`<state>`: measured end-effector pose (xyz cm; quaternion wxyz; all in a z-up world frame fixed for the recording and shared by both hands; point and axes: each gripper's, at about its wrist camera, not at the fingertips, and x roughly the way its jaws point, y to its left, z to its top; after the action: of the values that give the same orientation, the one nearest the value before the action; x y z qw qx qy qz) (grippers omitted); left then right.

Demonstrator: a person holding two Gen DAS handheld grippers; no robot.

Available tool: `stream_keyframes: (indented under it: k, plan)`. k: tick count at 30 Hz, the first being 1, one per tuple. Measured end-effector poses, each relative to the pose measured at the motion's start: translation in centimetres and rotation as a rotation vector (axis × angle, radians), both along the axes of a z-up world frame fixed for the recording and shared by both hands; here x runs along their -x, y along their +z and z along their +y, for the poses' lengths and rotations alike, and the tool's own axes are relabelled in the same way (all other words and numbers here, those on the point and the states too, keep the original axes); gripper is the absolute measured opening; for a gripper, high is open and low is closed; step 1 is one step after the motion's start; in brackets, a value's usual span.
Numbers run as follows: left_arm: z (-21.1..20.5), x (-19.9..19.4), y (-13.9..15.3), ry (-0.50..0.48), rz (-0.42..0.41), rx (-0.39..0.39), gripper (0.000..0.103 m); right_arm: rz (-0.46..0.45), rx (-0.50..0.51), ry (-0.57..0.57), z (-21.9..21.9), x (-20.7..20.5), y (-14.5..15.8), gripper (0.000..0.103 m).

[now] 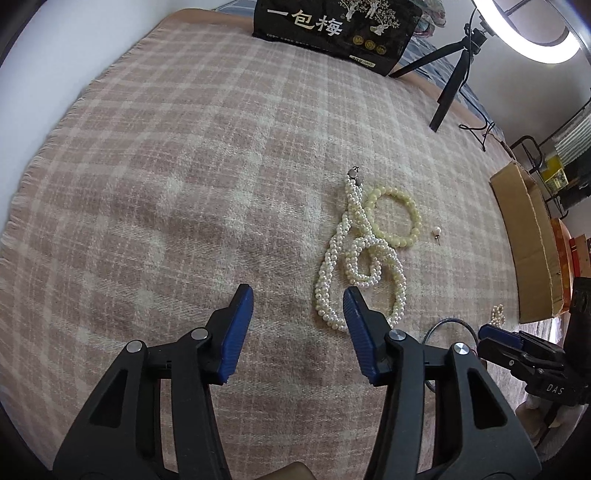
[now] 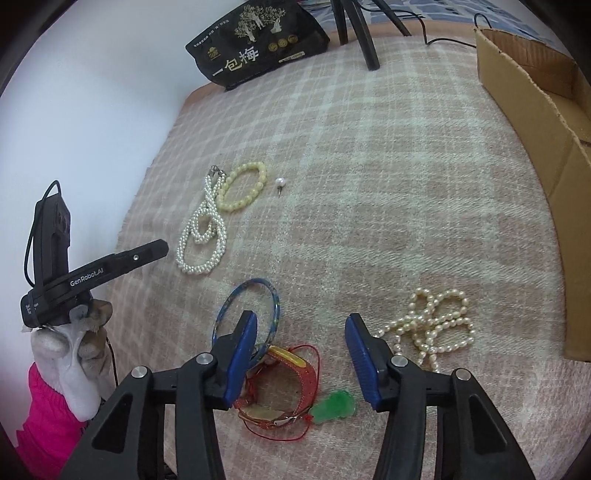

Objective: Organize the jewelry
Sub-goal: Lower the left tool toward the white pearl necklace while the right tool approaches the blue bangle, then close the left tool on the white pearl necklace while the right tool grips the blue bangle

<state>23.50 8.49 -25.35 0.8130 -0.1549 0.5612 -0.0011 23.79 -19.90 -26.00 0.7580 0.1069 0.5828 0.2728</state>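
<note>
A twisted white pearl necklace [image 1: 354, 258] [image 2: 203, 232] lies on the pink plaid blanket [image 1: 184, 166], touching a yellow bead bracelet [image 1: 397, 214] [image 2: 243, 186]. A pearl stud earring [image 1: 437, 233] [image 2: 280, 183] lies just right of the bracelet. My left gripper [image 1: 298, 306] is open and empty, just left of the necklace's near loop. My right gripper [image 2: 301, 332] is open and empty above a blue bangle [image 2: 255, 310], a red bracelet [image 2: 295, 384] and a green jade pendant [image 2: 334, 405]. A loose cream pearl strand [image 2: 436, 325] lies to its right.
An open cardboard box [image 2: 535, 122] [image 1: 528, 236] stands at the blanket's right edge. A black snack bag [image 1: 332, 29] [image 2: 255, 48] and a tripod with a ring light [image 1: 458, 74] stand at the back. A white wall borders the left side.
</note>
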Motion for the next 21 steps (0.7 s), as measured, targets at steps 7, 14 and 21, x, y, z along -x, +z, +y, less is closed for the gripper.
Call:
stream_keyframes:
  k: [7, 14, 21]
  plan:
    - [-1.3, -0.8, -1.1, -0.014, 0.014, -0.067, 0.048, 0.018, -0.024, 0.007, 0.6, -0.3, -0.3, 0.045]
    - [-2.6, -1.2, -1.5, -0.042, -0.014, -0.162, 0.048, 0.036, -0.041, 0.023, 1.9, -0.4, -0.8, 0.041]
    - [-3.5, -1.6, -1.6, -0.034, -0.060, -0.227, 0.024, 0.042, -0.054, 0.030, 2.5, -0.4, -1.0, 0.033]
